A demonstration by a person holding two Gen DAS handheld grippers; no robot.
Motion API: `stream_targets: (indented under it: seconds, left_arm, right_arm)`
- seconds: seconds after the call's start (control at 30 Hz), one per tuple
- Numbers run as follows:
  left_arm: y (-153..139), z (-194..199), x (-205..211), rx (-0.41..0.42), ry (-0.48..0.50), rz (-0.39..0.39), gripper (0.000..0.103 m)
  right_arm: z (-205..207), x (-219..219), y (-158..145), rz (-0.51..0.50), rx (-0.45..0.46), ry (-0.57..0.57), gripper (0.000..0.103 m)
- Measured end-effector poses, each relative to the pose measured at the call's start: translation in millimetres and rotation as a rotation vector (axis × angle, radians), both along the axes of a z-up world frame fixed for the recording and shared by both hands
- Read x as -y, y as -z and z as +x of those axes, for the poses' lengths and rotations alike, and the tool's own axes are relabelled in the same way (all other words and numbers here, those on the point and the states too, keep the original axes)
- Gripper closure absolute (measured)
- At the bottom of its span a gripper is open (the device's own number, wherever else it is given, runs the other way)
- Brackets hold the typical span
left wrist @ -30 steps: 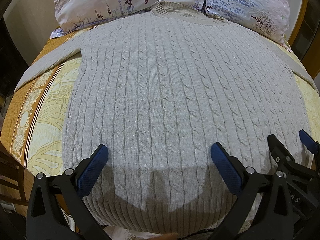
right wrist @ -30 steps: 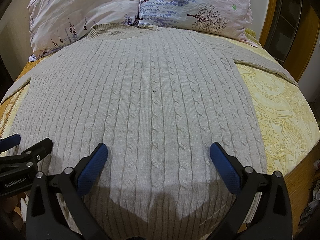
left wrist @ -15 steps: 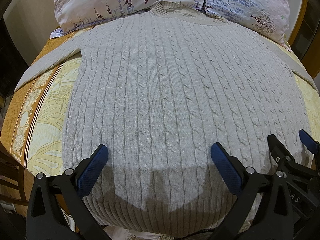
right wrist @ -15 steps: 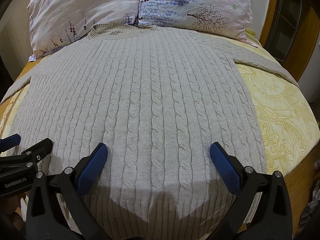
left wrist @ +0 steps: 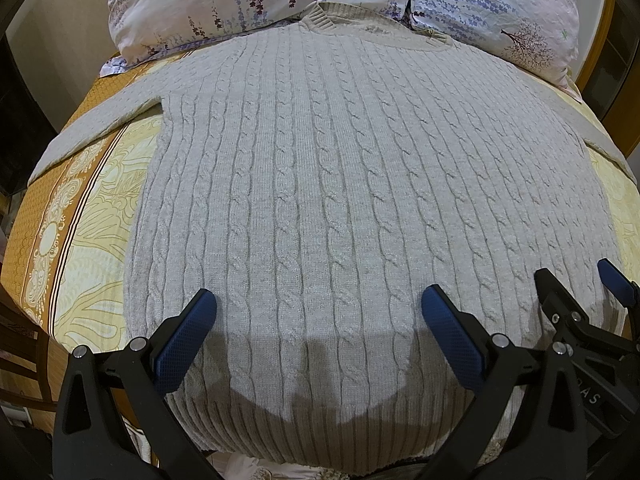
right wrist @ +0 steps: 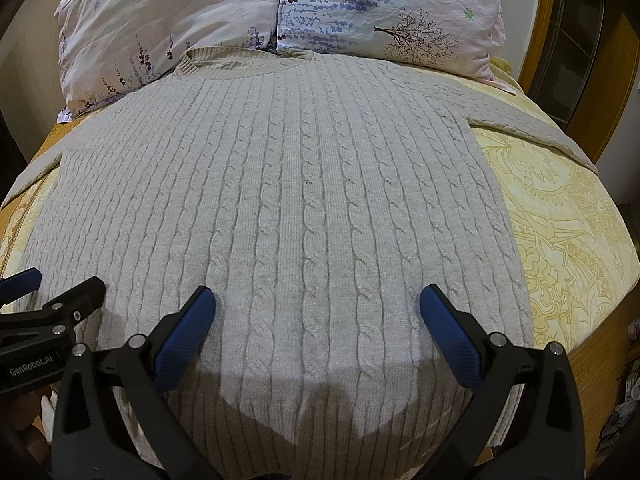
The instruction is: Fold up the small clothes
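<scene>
Frankly, nothing has shifted in the last second: the pale grey cable-knit sweater (left wrist: 340, 200) still lies flat on the yellow patterned bed (right wrist: 560, 216), the left gripper (left wrist: 316, 316) and right gripper (right wrist: 316, 314) both gaping wide and empty above its near hem. Folding hasn't begun.

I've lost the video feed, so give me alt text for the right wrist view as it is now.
A light grey cable-knit sweater lies flat and unfolded on a yellow patterned bedspread, neckline toward two floral pillows. The right tool hovers open above the hem, gripping nothing, and the left tool shows at the left edge.
</scene>
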State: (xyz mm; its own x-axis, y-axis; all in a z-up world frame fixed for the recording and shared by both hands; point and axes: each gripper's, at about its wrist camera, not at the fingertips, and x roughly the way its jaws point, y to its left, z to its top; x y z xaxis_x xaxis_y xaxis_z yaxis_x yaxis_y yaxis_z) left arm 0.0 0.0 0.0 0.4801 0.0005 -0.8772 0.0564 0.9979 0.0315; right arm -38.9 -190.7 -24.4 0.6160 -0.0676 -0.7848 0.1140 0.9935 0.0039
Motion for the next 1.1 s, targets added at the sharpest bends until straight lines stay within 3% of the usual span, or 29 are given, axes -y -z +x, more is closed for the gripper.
stream_targets:
  seconds: [0.73,1.1]
  left_arm:
    - [3.0,-1.4,-2.1,0.015,0.000,0.000,0.001]
    - [-0.9,-2.4,-0.2,0.034,0.023,-0.006,0.001]
  right_arm:
    - [1.3,-5.1,-0.8,-0.004,0.009,-0.019,0.002]
    - [4.5,1.8,1.5,-0.001,0.057,-0.199,0.002]
